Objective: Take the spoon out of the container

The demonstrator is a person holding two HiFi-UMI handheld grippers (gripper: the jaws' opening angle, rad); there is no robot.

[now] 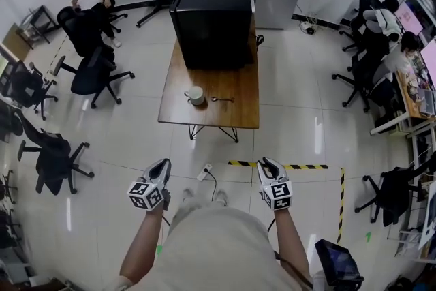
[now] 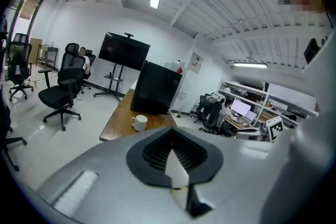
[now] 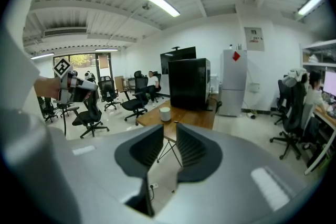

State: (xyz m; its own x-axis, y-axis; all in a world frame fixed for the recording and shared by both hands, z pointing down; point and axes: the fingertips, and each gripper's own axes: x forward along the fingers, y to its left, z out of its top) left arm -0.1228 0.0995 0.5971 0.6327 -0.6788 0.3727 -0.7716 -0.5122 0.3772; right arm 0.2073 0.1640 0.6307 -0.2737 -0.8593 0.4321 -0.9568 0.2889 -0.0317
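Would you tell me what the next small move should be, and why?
Probably just lower the left gripper and right gripper. Both are empty and well short of the table, and the spoon already lies on it beside the mug, not in it, so the task looks done.

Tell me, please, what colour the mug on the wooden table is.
White; the mug shows best in the left gripper view.

The spoon [image 1: 223,99] shows only as a tiny sliver; the black cabinet [image 1: 212,18] hides the tabletop's [image 1: 231,116] far end.
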